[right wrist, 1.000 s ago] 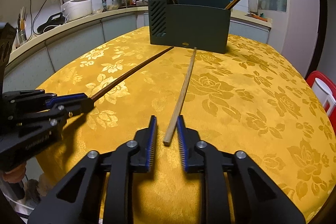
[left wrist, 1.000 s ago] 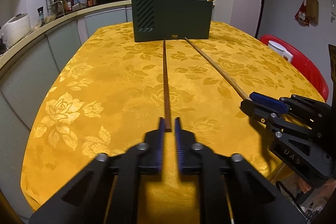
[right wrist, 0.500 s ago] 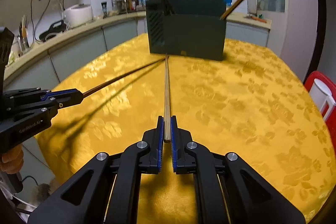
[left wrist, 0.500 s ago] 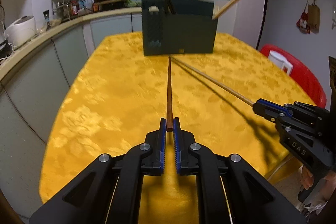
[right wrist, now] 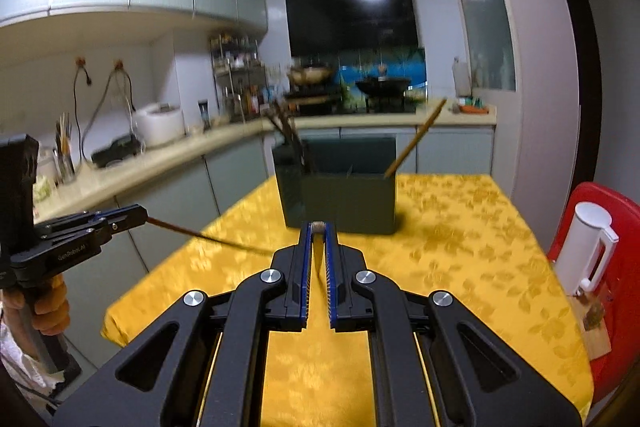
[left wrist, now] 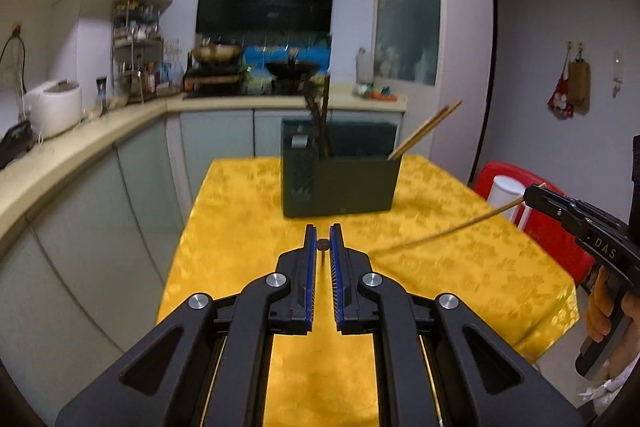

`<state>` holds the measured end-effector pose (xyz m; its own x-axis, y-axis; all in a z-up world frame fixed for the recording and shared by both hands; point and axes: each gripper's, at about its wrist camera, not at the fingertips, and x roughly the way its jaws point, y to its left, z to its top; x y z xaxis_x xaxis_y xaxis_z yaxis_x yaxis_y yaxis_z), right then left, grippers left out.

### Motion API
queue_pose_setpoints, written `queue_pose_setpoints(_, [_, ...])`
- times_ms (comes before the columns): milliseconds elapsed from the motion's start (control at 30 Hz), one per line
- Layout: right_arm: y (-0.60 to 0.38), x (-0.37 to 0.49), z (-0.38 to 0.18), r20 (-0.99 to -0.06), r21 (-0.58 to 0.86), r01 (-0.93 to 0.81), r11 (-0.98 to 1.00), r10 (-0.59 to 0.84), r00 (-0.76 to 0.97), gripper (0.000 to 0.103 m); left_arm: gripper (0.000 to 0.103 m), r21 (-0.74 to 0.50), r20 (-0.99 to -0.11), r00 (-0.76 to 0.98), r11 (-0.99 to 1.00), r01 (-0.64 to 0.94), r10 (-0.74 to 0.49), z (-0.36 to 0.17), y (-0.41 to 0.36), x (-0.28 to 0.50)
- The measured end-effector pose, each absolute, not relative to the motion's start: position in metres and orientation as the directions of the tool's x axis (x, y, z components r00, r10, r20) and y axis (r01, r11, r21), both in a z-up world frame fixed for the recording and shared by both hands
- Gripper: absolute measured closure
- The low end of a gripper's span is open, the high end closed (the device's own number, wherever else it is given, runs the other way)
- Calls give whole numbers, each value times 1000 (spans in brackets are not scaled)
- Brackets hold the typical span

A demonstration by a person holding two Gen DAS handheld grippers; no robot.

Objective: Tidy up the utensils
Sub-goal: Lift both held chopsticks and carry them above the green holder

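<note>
My left gripper (left wrist: pixel 323 231) is shut on the near end of a dark brown chopstick (left wrist: pixel 323 245), which I see end-on between the blue pads. In the right wrist view that dark chopstick (right wrist: pixel 208 237) slants down from the left gripper (right wrist: pixel 141 214) towards the table. My right gripper (right wrist: pixel 319 227) is shut on a pale wooden chopstick (right wrist: pixel 319 226). From the left wrist view this pale chopstick (left wrist: pixel 440 231) hangs from the right gripper (left wrist: pixel 534 195). Both are held above the yellow tablecloth (left wrist: pixel 240 227). A dark green utensil holder (left wrist: pixel 340 187) stands behind, with dark chopsticks (left wrist: pixel 320 119) and pale chopsticks (left wrist: pixel 428 131) in it.
A red chair (right wrist: pixel 600 211) with a white jug (right wrist: pixel 588 239) on it stands right of the table. A kitchen counter (left wrist: pixel 80 147) with a rice cooker (left wrist: pixel 56 107) runs along the left and back. A hand (right wrist: pixel 48 303) grips the left tool's handle.
The right gripper closed on the pale chopstick. Both grippers then rose with their chopsticks, lifting them off the tablecloth, and the view tilted up towards the kitchen.
</note>
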<state>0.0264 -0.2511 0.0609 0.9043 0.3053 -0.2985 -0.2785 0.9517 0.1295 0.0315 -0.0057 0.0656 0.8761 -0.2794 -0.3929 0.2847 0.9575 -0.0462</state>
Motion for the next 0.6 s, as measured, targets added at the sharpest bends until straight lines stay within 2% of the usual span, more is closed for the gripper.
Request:
queue_pose_setpoints(133, [-261, 28, 79, -258, 154, -291, 944, 322, 911, 96, 97, -31, -356, 888, 953, 301, -292, 87, -10, 30])
queue_pose_setpoints(267, [-262, 37, 88, -256, 162, -309, 937, 342, 904, 96, 97, -43, -341, 886, 947, 318, -313, 101, -11, 36])
queue_pose_setpoints(600, [-261, 57, 98, -285, 169, -309, 936, 347, 894, 96, 97, -40, -372, 871, 943, 330, -320, 121, -17, 67])
